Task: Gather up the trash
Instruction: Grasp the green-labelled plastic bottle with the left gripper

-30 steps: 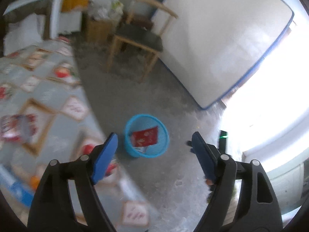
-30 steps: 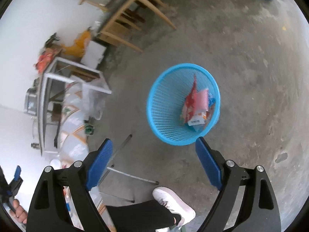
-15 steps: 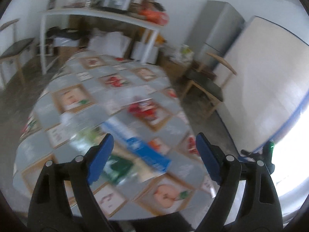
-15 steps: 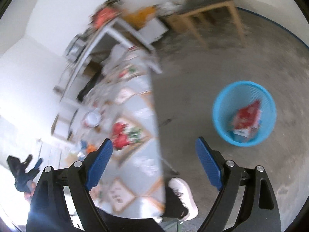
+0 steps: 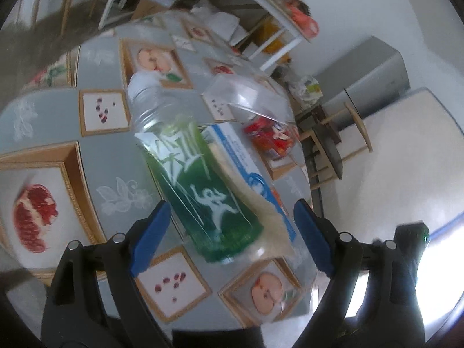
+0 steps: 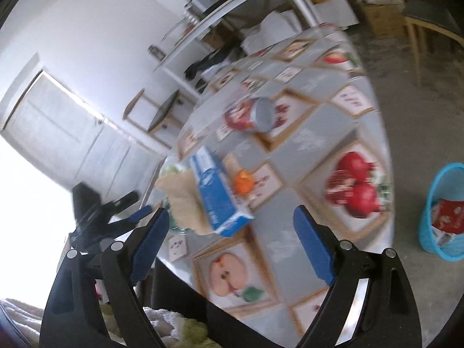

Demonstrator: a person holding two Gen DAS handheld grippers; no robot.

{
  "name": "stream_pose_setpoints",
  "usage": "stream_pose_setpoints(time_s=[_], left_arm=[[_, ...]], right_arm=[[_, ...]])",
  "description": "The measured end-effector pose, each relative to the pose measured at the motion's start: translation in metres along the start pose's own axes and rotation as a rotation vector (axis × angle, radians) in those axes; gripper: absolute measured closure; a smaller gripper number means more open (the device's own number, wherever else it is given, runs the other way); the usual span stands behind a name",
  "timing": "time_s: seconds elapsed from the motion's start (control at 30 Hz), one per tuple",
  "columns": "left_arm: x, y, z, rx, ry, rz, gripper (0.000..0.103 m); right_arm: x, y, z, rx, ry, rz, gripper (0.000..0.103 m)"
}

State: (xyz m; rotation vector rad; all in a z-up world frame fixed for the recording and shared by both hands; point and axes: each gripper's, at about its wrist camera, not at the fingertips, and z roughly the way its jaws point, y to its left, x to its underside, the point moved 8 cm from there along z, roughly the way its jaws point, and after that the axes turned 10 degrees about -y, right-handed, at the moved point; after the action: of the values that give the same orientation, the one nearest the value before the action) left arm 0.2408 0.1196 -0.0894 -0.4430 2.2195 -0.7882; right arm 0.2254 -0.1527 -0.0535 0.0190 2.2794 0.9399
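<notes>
Left gripper (image 5: 229, 237) of mine is spread wide over the surface (image 5: 95, 156), its blue pads on either side of a plastic bottle (image 5: 197, 179) with a green label, neither pad touching it. That bottle lies on its side, white cap pointing away from me, its base nearest my fingers. Just beside it, against its right flank, lies a blue and white box (image 5: 249, 174) with a scrap of tan paper (image 5: 266, 217) over its near end. Farther off sits a clear container (image 5: 261, 107) holding a red wrapper.

My right gripper (image 6: 230, 242) is also spread, holding nothing, hanging above the near edge of the same fruit-patterned surface. Ahead of it are the blue box (image 6: 217, 191) and tan paper, an orange scrap (image 6: 243, 181) just beyond, and a tipped can (image 6: 255, 114) farther away. On the floor to the right stands the blue basket (image 6: 435, 232) with a red packet inside.
</notes>
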Motion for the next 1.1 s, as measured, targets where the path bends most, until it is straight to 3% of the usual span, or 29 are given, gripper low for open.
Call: stream_pose_setpoints(time_s=[0.27,0.73,1.1], left_arm=[[0.004,0.018,0.03,-0.042,0.035,-0.062,0.042],[0.008,0.019,0.062,-0.014,0.092,-0.134,0.043],[0.016,0.034,0.023,-0.017,0.103,-0.097,0.051]], right_arm=[[0.013,0.016,0.036,0.025,0.1,-0.053,0.018],[0.024,0.018,0.057,0.016,0.155,-0.026,0.018],[0.024,0.017,0.056,0.016,0.164,-0.028,0.018]])
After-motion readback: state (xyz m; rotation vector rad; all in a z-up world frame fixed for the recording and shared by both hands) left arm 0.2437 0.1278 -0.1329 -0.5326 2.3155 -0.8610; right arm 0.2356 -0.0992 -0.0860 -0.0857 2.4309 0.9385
